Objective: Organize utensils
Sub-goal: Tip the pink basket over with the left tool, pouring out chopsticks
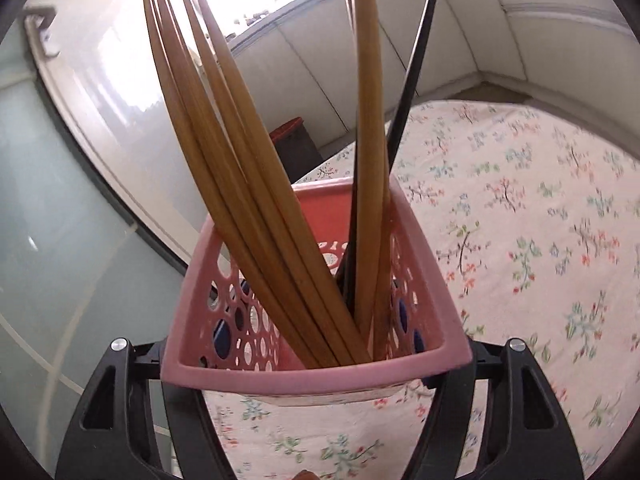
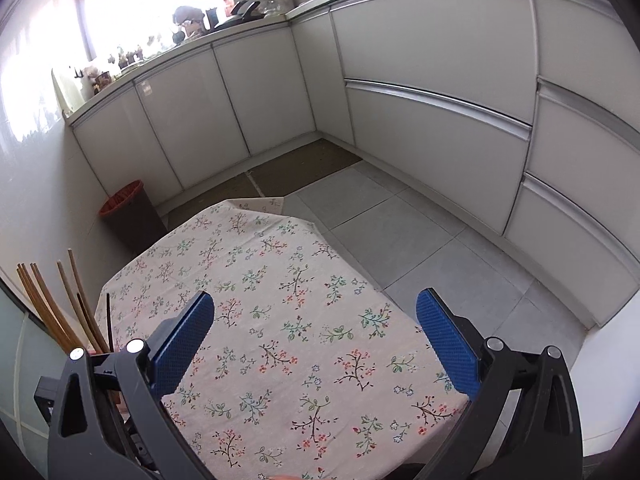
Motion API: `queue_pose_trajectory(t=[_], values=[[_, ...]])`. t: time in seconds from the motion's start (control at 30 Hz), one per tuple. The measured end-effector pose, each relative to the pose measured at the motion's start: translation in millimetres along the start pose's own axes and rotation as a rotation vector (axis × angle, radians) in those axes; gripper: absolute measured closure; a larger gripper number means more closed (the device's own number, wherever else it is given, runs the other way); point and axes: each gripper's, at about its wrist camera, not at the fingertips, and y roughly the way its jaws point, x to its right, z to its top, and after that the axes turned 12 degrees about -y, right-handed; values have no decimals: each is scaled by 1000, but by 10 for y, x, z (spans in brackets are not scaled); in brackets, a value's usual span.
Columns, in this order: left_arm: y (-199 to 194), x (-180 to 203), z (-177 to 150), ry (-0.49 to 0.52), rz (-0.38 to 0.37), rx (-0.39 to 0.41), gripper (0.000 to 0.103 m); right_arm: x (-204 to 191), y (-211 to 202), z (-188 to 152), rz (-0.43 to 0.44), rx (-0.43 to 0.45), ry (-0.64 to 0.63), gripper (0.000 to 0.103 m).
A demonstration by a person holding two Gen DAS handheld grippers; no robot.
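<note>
pink holder of chopsticks clamped in the left gripper, right gripper empty over the table

the left gripper [image 1: 316,344] has its fingers mostly hidden behind the pink perforated holder [image 1: 320,376], which they grasp on both sides; blue pads only peek through the holes. wooden chopsticks [image 1: 240,184] fan toward 11 o'clock, their tips partly cut off at 12, with a black chopstick [image 1: 412,92] leaning toward 1. cut-out lettering on the holder's far wall is unreadable. the right gripper [image 2: 316,344] tilts down over the floral tablecloth [image 2: 280,280], its blue pads [image 2: 448,344] spread apart, nothing between them. the chopsticks show again at 9 o'clock.
</note>
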Motion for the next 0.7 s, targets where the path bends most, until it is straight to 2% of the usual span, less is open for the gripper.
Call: queue_pose_trajectory(t=[0.23,0.33,0.37,0.43,0.5,0.53,0.6,0.7], values=[[269,414,-164,439,108,-129,37,311,63,0,-24,-54,75,5],[237,610,-261,627,154,-105,37,388,73,10,-33,-51,90,5],[226,663,-309,698,161,-122,37,412,89,7,-17,-61,100,5],[249,714,-505,899,199,-143,37,424,95,11,-6,-64,98,5],[289,571,-812,1113,298,-113,37,411,70,11,-6,-54,85,5],[307,398,-944,1180,345,-113,37,404,52,8,-7,-47,83,5],[355,38,-1132,1255,421,-155,37,387,36,9,3,-42,83,5],[324,-406,-1307,1339,498,-159,37,306,50,19,46,-56,84,5]])
